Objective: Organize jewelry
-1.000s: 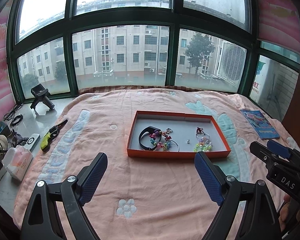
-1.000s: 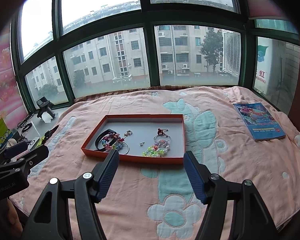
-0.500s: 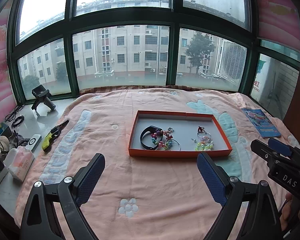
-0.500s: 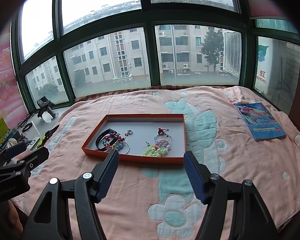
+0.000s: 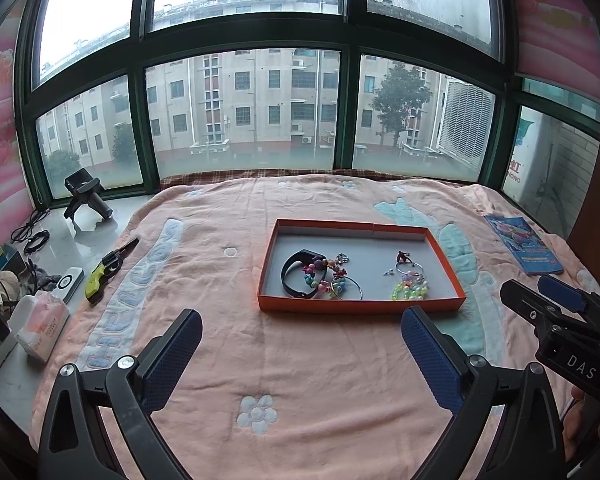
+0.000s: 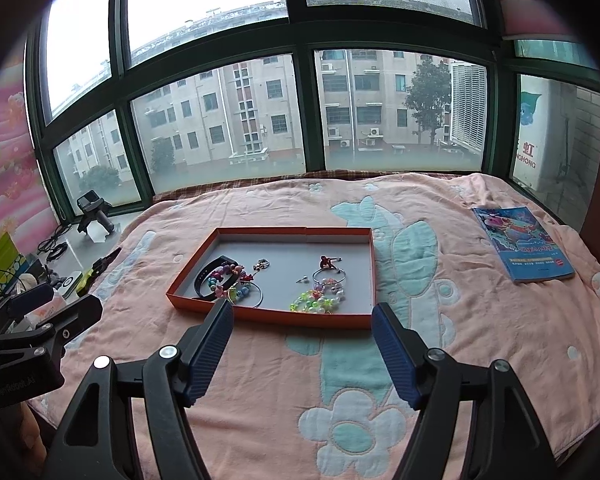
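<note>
Two claws: the left claw (image 5: pixel 302 330) and the right claw (image 6: pixel 302 322) both hang over the bed with jaws spread wide and nothing between the pads.
Left claw's place: at 6 o'clock of the tray, over bare blanket (image 5: pixel 300 364); the right claw's body shows at its 3 o'clock.
Right claw's place: just short of the tray's near wall, its pads framing the near edge.
Tray: a shallow orange tray (image 5: pixel 360 306) with a grey floor lies flat in the middle of the bed, open on top.
Tray, left half: a black band (image 5: pixel 296 276) curls at 9 o'clock, with a coloured bead bracelet (image 5: pixel 320 276) lying across it and a thin wire hoop (image 5: pixel 348 288) touching the beads.
Tray, right half: a pale green bead bracelet (image 5: pixel 410 290) sits at 5 o'clock against the near wall, a second hoop (image 5: pixel 410 268) and a small red charm (image 5: pixel 401 256) just behind it.
Tray, middle: a tiny stud (image 5: pixel 388 273) lies alone between the two clusters.
Stage: every piece seen lies inside the tray in two loose heaps; that fits a sort still to be made or pieces already gathered, and the views cannot tell which.
Doing it well: for any pick here, a claw should come down from above the wall, narrow its jaws beforehand, and close on one bead strand alone, since the left heap is tangled and would likely drag along.
Off the tray: a blue book (image 6: pixel 522 246) lies at 2 o'clock, well apart.
</note>
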A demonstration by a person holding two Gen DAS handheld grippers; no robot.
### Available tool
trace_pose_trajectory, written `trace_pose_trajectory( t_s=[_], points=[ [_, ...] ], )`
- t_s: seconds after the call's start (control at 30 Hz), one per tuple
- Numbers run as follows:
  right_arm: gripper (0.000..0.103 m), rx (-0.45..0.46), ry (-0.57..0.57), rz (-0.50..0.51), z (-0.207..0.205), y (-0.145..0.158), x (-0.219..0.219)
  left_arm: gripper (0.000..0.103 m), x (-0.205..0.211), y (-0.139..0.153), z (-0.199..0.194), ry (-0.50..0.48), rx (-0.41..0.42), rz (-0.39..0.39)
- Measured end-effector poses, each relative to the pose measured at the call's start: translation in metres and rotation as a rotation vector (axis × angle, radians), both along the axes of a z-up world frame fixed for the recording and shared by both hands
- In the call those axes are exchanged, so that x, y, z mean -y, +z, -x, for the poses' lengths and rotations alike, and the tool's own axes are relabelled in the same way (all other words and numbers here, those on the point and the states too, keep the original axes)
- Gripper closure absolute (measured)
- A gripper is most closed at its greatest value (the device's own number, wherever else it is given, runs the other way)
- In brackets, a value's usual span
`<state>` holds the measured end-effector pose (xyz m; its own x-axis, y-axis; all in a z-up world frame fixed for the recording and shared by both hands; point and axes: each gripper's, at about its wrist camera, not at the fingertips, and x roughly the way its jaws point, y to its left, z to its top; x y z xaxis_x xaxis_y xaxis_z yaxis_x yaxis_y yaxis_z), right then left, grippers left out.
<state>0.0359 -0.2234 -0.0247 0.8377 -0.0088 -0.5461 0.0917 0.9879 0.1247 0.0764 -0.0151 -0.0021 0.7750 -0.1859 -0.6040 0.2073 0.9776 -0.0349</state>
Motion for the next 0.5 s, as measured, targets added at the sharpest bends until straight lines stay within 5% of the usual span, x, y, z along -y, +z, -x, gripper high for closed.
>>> trace_pose_trajectory(
  t_s=[0.5],
  points=[
    [0.005, -0.003, 0.008, 0.019, -0.0025, -0.0013, -0.0065, 0.000, -0.0020, -0.0035, -0.0024, 0.005, -0.003, -0.011]
  ],
)
